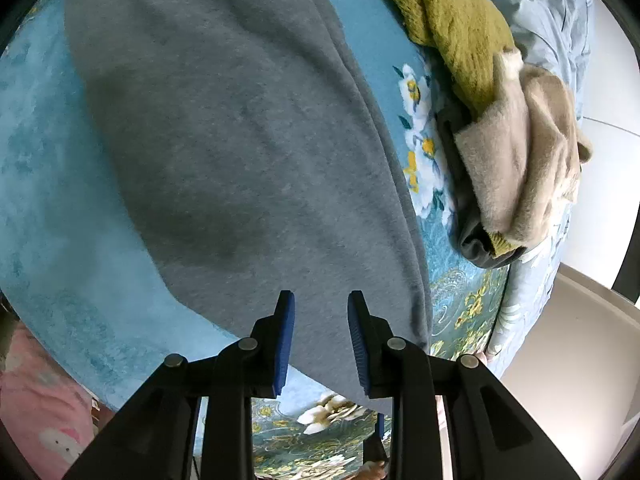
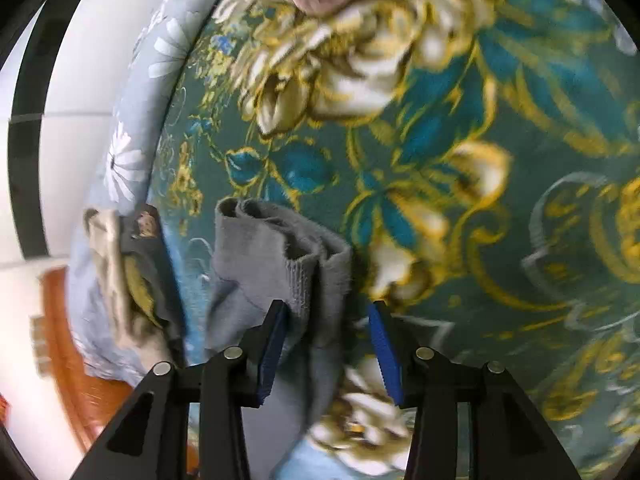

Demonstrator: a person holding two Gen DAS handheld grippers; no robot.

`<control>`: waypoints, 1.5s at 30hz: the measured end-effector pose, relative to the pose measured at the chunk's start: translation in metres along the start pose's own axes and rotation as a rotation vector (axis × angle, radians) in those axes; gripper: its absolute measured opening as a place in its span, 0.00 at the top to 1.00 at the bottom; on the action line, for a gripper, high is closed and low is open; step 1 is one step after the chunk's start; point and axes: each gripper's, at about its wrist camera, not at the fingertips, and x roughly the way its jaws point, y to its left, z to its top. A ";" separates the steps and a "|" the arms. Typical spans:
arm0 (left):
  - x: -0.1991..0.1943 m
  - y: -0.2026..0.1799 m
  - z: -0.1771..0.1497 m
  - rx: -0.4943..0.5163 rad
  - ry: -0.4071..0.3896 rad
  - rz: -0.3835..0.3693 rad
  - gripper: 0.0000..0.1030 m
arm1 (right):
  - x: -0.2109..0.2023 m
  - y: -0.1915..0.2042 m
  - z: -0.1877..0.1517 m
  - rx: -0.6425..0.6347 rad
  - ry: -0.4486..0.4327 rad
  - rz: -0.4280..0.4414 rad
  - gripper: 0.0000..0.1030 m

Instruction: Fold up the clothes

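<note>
The grey garment (image 1: 240, 140) stretches lengthwise ahead of the left gripper (image 1: 321, 300), its cuff (image 2: 296, 264) between the right gripper's (image 2: 328, 308) wide fingers; both grippers gape empty.

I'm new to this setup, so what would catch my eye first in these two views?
A big grey garment fills the left wrist view, spread on a teal floral blanket, with an olive and beige pile of clothes at its right. In the right wrist view, ribbed grey cuffs sit between open fingers.

My blue-padded left gripper (image 1: 321, 300): grey garment (image 1: 248, 128) on teal blanket (image 1: 52, 184), white-gold flowers. Olive knit (image 1: 452, 28), beige fleece (image 1: 520, 152) beside. Right view: grey ribbed cuff (image 2: 298, 280).
</note>
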 end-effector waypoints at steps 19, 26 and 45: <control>-0.047 0.048 -0.002 -0.038 -0.032 -0.093 0.72 | 0.021 0.035 0.001 0.000 -0.070 -0.130 0.82; -0.064 0.075 0.025 -0.060 0.001 -0.128 0.66 | -0.008 0.096 -0.024 -0.140 -0.128 -0.114 0.84; -0.136 0.140 0.136 -0.031 -0.004 -0.172 0.59 | 0.116 0.296 -0.316 -0.854 -0.023 -0.203 0.84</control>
